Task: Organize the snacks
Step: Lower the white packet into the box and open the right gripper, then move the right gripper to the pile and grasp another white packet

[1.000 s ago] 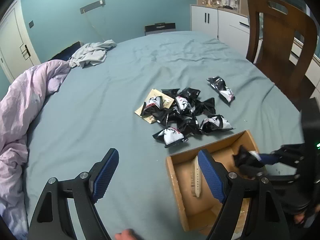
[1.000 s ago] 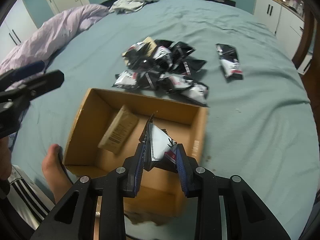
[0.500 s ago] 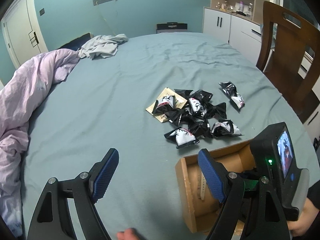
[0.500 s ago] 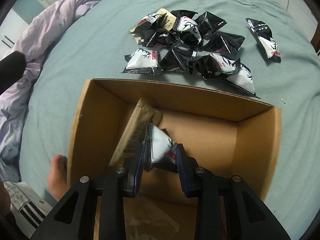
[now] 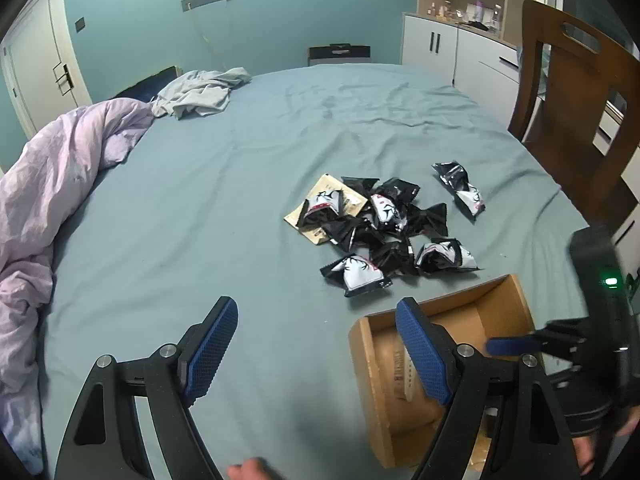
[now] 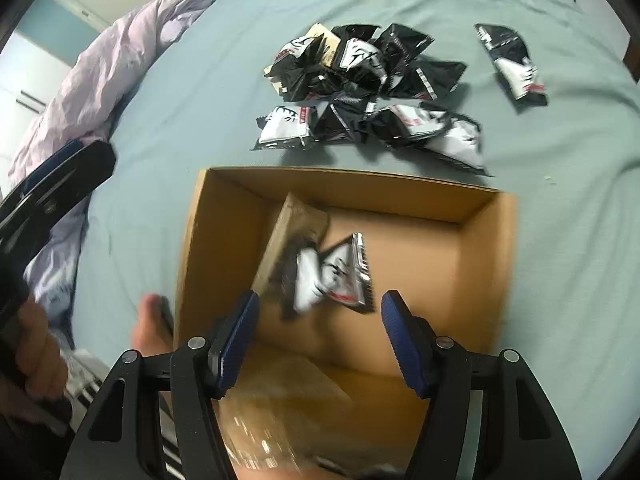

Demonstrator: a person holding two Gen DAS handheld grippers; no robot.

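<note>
The right claw (image 6: 318, 334) hangs over the cardboard box (image 6: 486, 248) with its fingers spread wide and nothing between them. Just ahead of them a black-and-white snack packet (image 6: 334, 276) sits inside the box, blurred, beside a tan packet (image 6: 290, 236) leaning on the left wall. Beyond the far wall, on the blue-green bed sheet (image 6: 560, 240), lies the heap of snack packets (image 6: 368, 88), with one stray packet (image 6: 514, 66) off to its right, long axis pointing away. The left claw (image 5: 318, 350) is also spread and empty, left of the box. Both claws seem about equally near the heap.
</note>
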